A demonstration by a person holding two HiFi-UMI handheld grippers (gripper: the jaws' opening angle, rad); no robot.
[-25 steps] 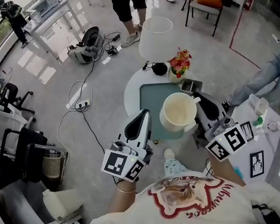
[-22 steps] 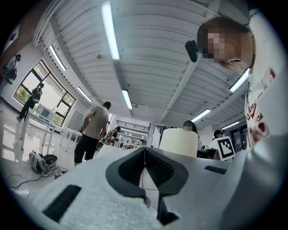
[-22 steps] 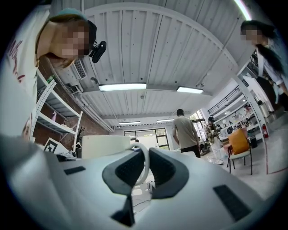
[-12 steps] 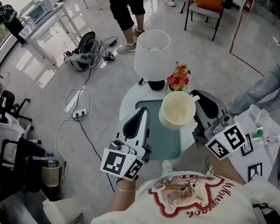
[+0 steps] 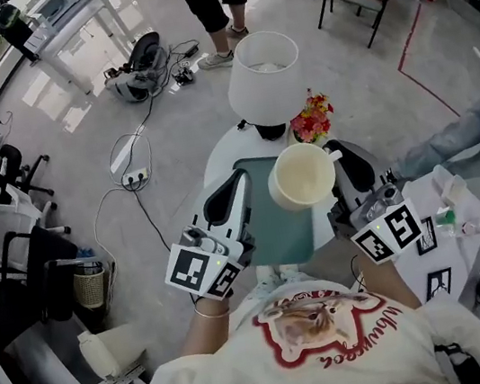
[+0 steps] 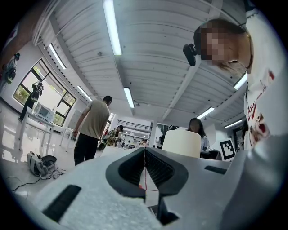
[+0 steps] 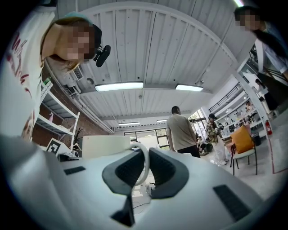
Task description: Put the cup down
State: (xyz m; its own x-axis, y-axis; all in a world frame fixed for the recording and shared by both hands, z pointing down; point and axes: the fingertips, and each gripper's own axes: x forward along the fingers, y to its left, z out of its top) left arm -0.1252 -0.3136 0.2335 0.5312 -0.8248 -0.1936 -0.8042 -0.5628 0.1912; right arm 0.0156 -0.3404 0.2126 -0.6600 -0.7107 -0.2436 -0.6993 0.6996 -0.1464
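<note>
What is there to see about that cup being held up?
The cup is plain cream-white and looks ceramic, with one loop handle. It appears empty and sits mouth up in the air above the teal mat. Only the right gripper touches it, jaws shut on the handle.

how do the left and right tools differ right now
The left tool has its jaws pressed together on nothing; the right tool has its jaws clamped on the handle of the cup. The left tool stands clear of the cup, while the right tool alone carries it. Both point forward, side by side.
</note>
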